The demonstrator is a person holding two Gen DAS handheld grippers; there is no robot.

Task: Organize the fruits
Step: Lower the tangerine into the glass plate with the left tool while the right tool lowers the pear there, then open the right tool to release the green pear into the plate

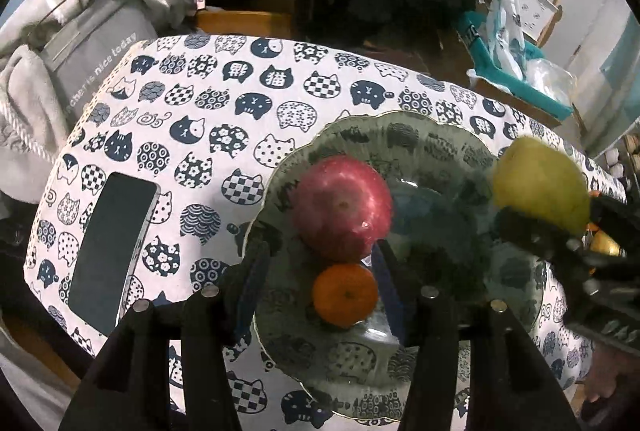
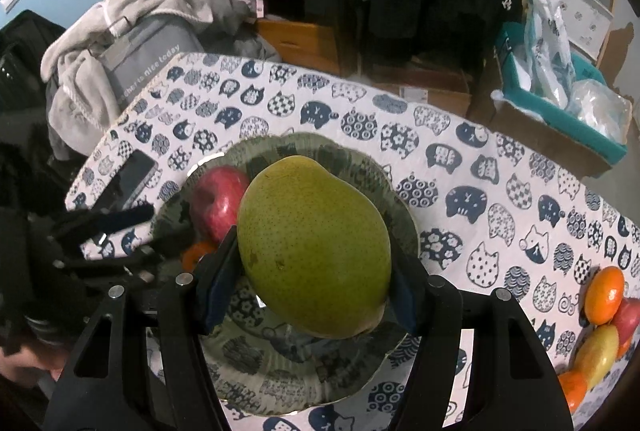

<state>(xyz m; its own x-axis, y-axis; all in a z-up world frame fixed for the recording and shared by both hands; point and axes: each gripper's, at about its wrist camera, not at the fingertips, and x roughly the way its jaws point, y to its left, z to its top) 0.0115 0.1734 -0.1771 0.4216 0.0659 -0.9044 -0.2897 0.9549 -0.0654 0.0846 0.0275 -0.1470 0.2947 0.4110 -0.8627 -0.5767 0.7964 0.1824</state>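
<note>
My right gripper (image 2: 316,273) is pinching a big green mango (image 2: 314,247) between its two blue-padded fingers (image 2: 218,283), one pad on each flank of the fruit, and I'm holding it in the air above the glass plate (image 2: 360,379), which sits on the cat-print tablecloth (image 2: 460,167). From my left wrist camera the same mango (image 1: 538,185) shows at the far right edge of the plate (image 1: 516,295), clamped in the dark right gripper (image 1: 560,227). My left gripper (image 1: 320,271) is spread wide and holds nothing; its fingers (image 1: 250,271) hang low over the near side of the plate, and between them I see a small orange mandarin (image 1: 345,294) lying in the plate and, just behind and touching it, a red apple (image 1: 342,207). In the right view the apple (image 2: 218,201) peeks out to the left of the mango and only a sliver of the mandarin (image 2: 196,253) shows beneath it. A dark phone (image 1: 112,251) lies flat on the cloth to the left of the plate, well apart from it. Near the right edge of the table, in the right view, a cluster of loose fruit (image 2: 604,327) waits on the cloth: oranges, a yellowish piece and a red one, bunched together
</note>
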